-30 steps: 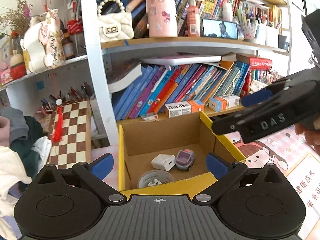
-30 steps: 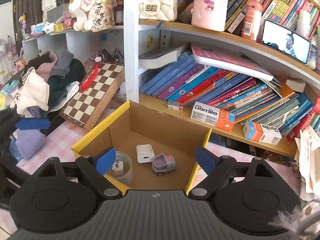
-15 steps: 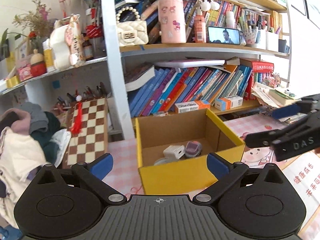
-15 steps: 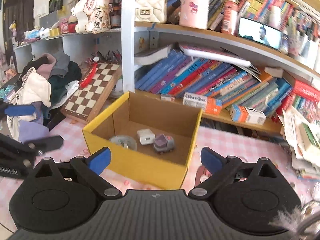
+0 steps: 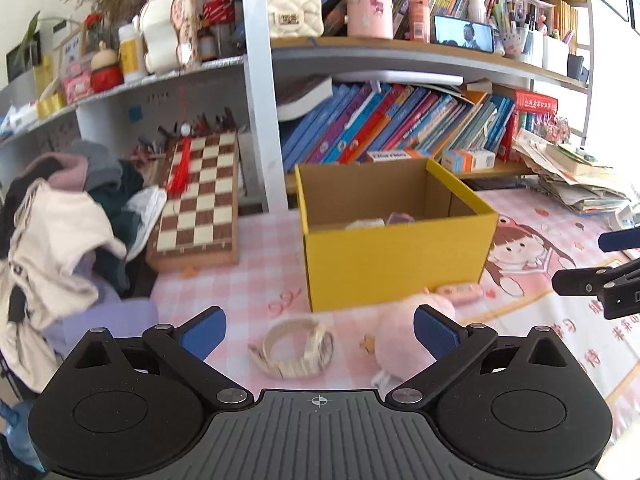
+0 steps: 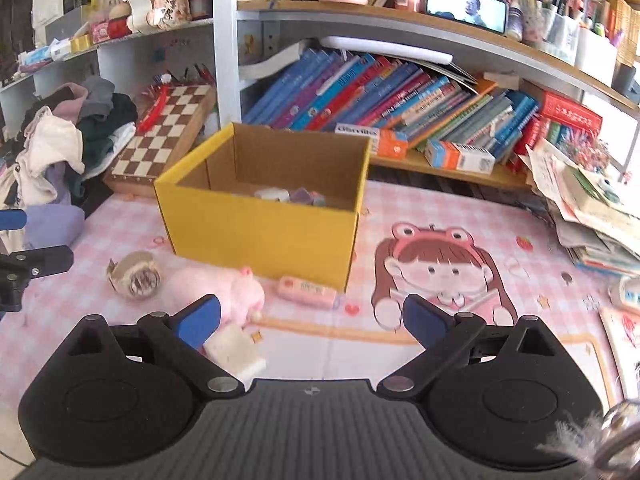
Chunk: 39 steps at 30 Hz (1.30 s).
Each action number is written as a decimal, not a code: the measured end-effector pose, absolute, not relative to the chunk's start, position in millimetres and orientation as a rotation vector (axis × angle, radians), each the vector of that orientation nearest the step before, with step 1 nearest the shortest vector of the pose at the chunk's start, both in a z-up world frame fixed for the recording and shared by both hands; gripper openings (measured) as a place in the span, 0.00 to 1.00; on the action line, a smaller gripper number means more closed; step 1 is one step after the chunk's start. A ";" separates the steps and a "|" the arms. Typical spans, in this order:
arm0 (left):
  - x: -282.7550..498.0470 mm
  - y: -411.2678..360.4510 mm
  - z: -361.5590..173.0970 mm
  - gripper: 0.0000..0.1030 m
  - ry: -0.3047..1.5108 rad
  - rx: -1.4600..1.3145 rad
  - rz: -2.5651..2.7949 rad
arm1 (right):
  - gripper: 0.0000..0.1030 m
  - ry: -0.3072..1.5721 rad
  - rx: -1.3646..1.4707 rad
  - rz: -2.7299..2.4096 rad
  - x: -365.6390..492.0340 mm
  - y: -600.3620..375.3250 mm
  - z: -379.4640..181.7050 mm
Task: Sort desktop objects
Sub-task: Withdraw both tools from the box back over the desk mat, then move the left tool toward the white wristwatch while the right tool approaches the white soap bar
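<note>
A yellow cardboard box (image 5: 394, 256) (image 6: 260, 232) stands on the pink mat, with a white charger (image 6: 272, 194) and a purple item (image 6: 306, 196) inside it. In front of the box lie a wristwatch (image 5: 294, 350) (image 6: 134, 276), a pink plush (image 5: 404, 332) (image 6: 216, 284) and a small pink case (image 5: 460, 290) (image 6: 307, 288). My left gripper (image 5: 319, 330) hangs open just above the watch and plush, holding nothing. My right gripper (image 6: 312, 319) is open and empty over the mat. A white block (image 6: 234, 350) lies by its left finger.
A chessboard (image 5: 200, 196) leans at the back left beside a pile of clothes (image 5: 60, 232). Shelves of books (image 5: 400, 128) run behind the box. A stack of papers (image 6: 592, 208) sits at the right. Each gripper shows at the edge of the other's view.
Both grippers have drawn back from above the box and sunk toward the mat. The watch, plush and pink case have come into view. The right jaws stand a little wider.
</note>
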State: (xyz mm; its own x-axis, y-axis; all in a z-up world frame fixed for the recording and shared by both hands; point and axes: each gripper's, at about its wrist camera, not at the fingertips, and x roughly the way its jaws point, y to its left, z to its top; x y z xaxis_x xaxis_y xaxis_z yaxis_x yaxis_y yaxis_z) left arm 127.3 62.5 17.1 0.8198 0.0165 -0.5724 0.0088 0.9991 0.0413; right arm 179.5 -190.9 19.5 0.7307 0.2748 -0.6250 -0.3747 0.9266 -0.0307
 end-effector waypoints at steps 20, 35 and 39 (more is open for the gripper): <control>91.4 57.2 -26.7 0.98 0.749 0.012 0.041 | 0.96 0.777 -0.192 0.396 119.9 -169.2 -35.5; 76.5 45.3 -43.4 0.98 0.808 0.013 0.035 | 0.93 0.791 -0.270 0.477 106.0 -143.8 -42.0; 76.8 49.1 -42.7 0.98 0.801 -0.013 0.035 | 0.89 0.803 -0.269 0.476 110.7 -143.8 -43.3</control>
